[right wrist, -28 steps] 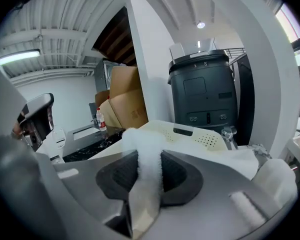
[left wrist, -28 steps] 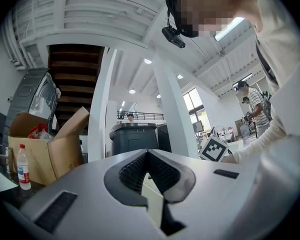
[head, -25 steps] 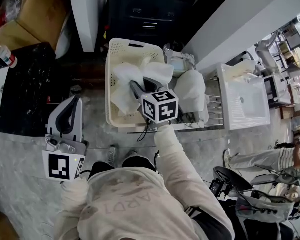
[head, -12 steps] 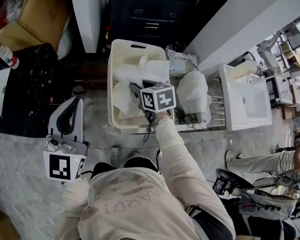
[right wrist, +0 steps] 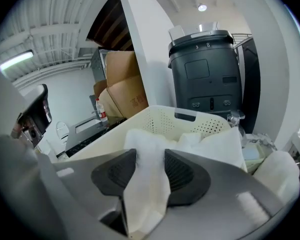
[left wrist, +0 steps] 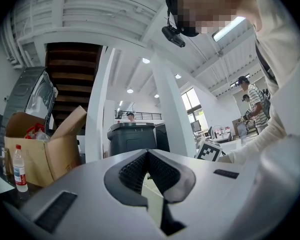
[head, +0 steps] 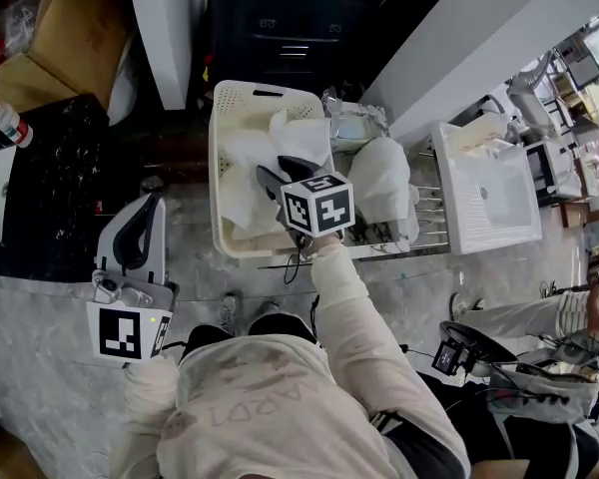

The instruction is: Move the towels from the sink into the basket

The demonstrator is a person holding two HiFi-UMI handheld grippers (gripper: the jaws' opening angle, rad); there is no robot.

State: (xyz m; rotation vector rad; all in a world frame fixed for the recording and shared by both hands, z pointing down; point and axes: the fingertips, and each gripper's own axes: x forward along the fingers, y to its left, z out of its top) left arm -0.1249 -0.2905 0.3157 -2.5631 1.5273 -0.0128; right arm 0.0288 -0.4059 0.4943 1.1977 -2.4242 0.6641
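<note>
Soft cloth towels [head: 285, 143], perforated matt plastic basket [head: 220, 183], brown cardboard box [head: 72, 18]

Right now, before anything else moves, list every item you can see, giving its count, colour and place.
Basket: one, cream, on the floor ahead of the person.
Towels: several, white, bunched in the basket; exact count unclear.
Sink: one, white, far right.
Bundle: one, white, right of the basket.
Bin: one, dark grey, behind the basket.
Cardboard box: one, brown, upper left.
Bottle: one, clear with a red cap, near the box.
Bystander: one, striped top, lower right.
Left gripper: one, grey, low at the left, jaws shut, empty.
Right gripper: one, grey, over the basket, jaws opening with a towel between them.
</note>
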